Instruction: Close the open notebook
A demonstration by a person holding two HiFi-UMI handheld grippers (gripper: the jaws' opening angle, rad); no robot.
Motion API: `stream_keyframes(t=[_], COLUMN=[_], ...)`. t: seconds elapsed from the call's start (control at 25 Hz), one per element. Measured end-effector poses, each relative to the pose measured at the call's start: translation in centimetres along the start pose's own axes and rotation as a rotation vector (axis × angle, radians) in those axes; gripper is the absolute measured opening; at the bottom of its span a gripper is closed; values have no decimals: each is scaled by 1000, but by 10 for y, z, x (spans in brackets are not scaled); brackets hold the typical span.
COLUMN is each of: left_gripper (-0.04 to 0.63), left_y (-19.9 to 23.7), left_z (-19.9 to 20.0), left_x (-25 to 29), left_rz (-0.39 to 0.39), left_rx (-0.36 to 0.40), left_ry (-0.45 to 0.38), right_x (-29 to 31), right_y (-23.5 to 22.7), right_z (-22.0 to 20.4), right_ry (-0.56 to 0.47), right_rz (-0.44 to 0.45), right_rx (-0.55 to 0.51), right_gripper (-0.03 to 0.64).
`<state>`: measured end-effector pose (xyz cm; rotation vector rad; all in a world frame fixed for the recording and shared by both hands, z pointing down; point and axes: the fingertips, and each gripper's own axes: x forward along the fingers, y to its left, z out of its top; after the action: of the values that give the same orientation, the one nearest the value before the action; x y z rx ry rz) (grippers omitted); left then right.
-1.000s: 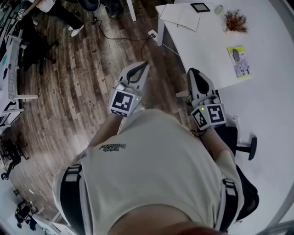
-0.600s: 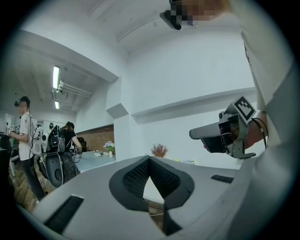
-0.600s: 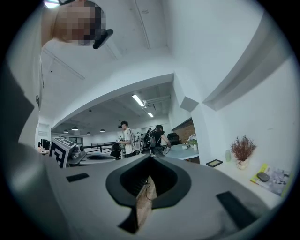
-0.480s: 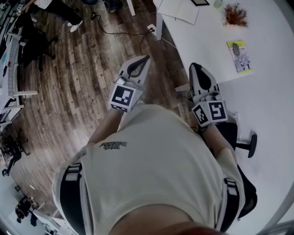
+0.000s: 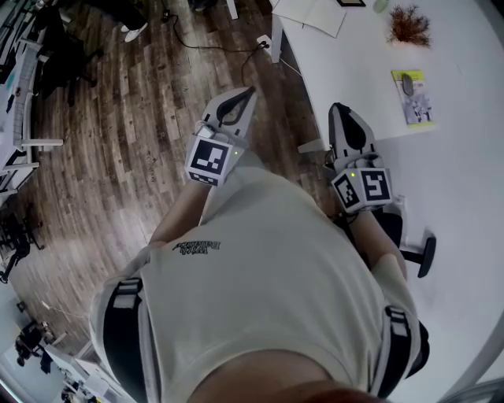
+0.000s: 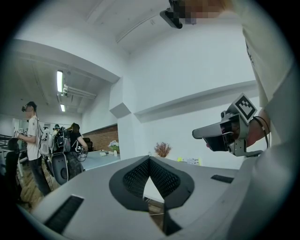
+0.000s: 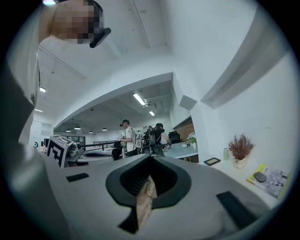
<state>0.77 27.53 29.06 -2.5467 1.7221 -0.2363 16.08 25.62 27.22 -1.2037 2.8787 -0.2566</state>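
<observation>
The open notebook [image 5: 309, 12] lies with white pages up at the far corner of the white table [image 5: 362, 71], cut off by the head view's top edge. Both grippers are held level in front of the person's chest, well short of the notebook. My left gripper [image 5: 250, 92] hangs over the wooden floor, its jaws shut and empty [image 6: 150, 159]. My right gripper [image 5: 336, 108] is at the table's near edge, also shut with nothing in it [image 7: 151, 158]. It shows from the side in the left gripper view [image 6: 220, 133].
On the table are a dried plant [image 5: 408, 27], a yellow-green booklet with a mouse on it [image 5: 413, 96] and a small dark frame [image 7: 212, 161]. A black chair base [image 5: 417, 256] stands by the right arm. People stand at far desks [image 7: 126, 136]. A cable lies on the floor [image 5: 213, 59].
The head view has shifted: the notebook and the table's things have slid toward the top edge. Both grippers have drifted slightly and stay shut and empty.
</observation>
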Motion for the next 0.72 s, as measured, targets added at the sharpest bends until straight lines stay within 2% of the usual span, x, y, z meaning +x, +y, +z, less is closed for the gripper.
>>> stream_keyframes(t=[0.32,0.72], left_gripper=[12,12], left_y=[7,37], left_z=[-12,-36], left_x=[6,55], left_rz=[16,-36], left_rx=[0,18], left_ry=[1,-6], right_x=[15,66], right_y=[-8,-30], right_z=[-5,-21], right_ry=[-8,-8], right_rz=[10,-20], right_rx=[-11,-19], right_gripper=[2,3])
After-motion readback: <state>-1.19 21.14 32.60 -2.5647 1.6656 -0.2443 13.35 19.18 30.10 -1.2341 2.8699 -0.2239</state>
